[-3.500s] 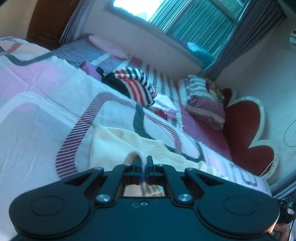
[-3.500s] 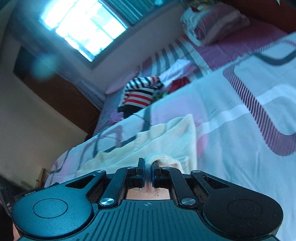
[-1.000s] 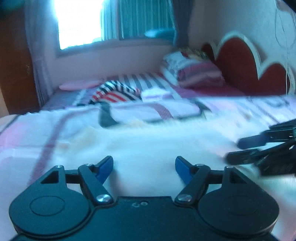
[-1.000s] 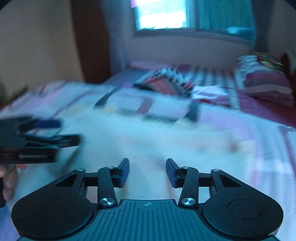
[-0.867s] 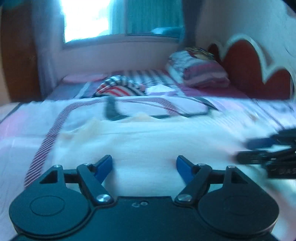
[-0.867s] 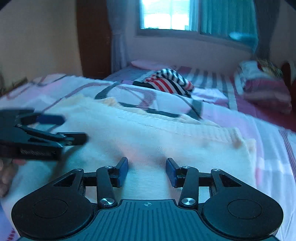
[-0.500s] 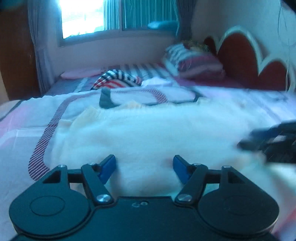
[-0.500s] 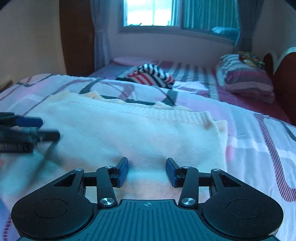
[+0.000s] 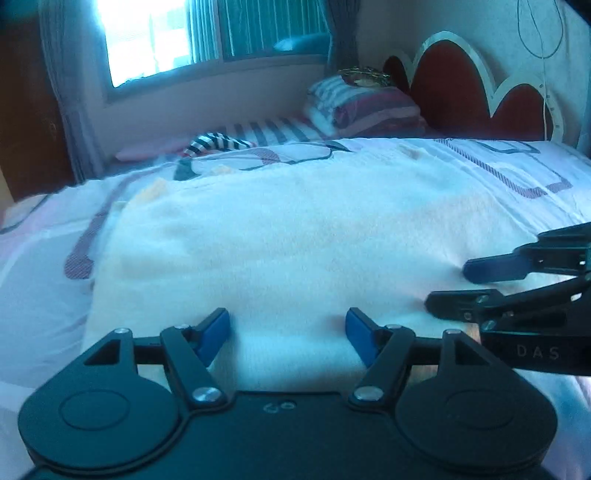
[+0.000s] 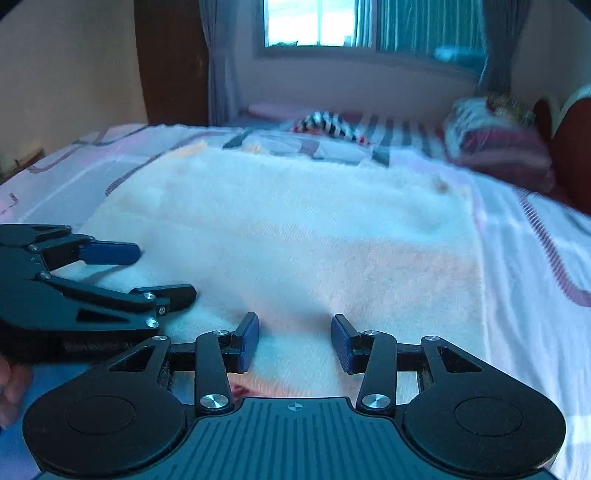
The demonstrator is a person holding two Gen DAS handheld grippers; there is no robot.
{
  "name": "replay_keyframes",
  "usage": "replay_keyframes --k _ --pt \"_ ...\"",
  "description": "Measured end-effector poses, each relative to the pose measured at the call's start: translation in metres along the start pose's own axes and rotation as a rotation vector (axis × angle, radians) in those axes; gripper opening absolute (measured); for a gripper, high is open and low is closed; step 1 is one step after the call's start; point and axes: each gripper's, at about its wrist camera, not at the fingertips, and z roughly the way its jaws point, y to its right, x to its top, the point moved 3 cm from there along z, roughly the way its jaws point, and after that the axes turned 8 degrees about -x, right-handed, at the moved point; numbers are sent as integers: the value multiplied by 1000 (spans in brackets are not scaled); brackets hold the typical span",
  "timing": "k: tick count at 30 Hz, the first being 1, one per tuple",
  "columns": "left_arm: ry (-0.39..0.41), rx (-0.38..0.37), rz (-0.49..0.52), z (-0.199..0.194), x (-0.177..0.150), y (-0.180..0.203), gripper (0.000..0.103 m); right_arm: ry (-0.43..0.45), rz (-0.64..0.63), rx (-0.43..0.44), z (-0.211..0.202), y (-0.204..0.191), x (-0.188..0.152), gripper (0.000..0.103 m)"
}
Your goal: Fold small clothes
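Note:
A cream knit garment [image 9: 295, 229] lies spread flat on the patterned bedspread [image 9: 33, 258]; it also fills the right wrist view [image 10: 295, 236]. My left gripper [image 9: 287, 330] is open and empty, low over the garment's near edge. My right gripper [image 10: 294, 341] is open and empty, low over the same near edge beside it. Each shows in the other's view: the right gripper [image 9: 480, 280] at the right, the left gripper [image 10: 147, 273] at the left, both open.
A striped red, white and black garment [image 9: 218, 144] lies further up the bed, also in the right wrist view [image 10: 328, 125]. Stacked striped pillows [image 9: 362, 107] rest against a red headboard [image 9: 465, 88]. A window [image 10: 332, 22] and a dark wardrobe [image 10: 170, 59] stand behind.
Both grippers were shut on the cream garment 3.5 s ago and have let it go. Over the last second both stay open and have sunk lower and nearer the garment's front edge.

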Motion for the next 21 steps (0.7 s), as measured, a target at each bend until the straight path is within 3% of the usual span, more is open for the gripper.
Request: replay_keyframes --k 5,8,10,15,19,21 --pt "68 -39 -24 -27 6 -1 64 31 4 18 -22 -4 7 44" --pt "19 -18 -53 -16 5 -4 57 12 8 35 -18 -14 6 43" --pt "-11 -23 -63 -10 -4 -9 59 -34 1 56 -6 -22 2 42" --pt "-1 -28 -43 -25 -7 -4 60 -7 -30 45 -19 -27 -5 42" --pt "-26 3 7 -21 -14 3 70 -23 -48 30 -20 -21 -12 42" --pt "-24 22 -41 -27 -18 -11 72 -36 -32 -4 -25 -8 -16 42"
